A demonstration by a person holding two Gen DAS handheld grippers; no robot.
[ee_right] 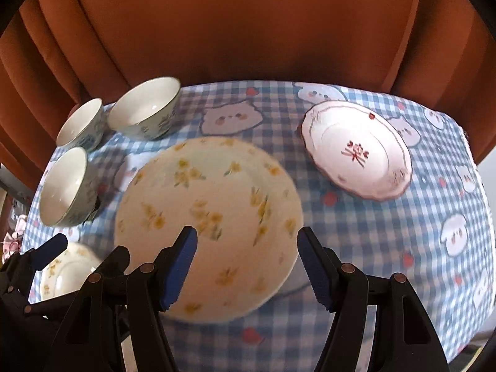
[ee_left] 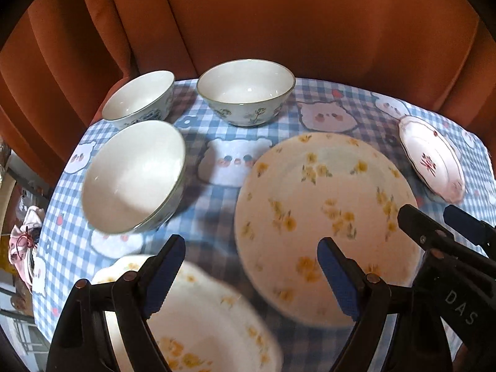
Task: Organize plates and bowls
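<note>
A large plate with yellow flowers (ee_left: pixel 325 226) (ee_right: pixel 210 223) lies flat on the checked tablecloth (ee_left: pixel 198 117). My left gripper (ee_left: pixel 251 276) hovers open over its near left rim, and my right gripper (ee_right: pixel 248 266) (ee_left: pixel 429 214) hovers open over its near right part; neither holds anything. A smaller yellow-flowered plate (ee_left: pixel 201 325) (ee_right: pixel 65 269) lies under the left gripper's left finger. Three white bowls with blue-green patterns (ee_left: pixel 139 176) (ee_left: pixel 139 99) (ee_left: pixel 246 91) stand at the far left. A white scalloped plate with a red mark (ee_right: pixel 356 148) (ee_left: pixel 431 158) lies at the far right.
An orange upholstered seat back (ee_right: pixel 248 31) rises right behind the table's far edge. The cloth drops off at the left edge (ee_left: pixel 46 248) and the right edge (ee_right: pixel 477 186). Bare cloth (ee_right: pixel 387 248) shows between the large plate and the right edge.
</note>
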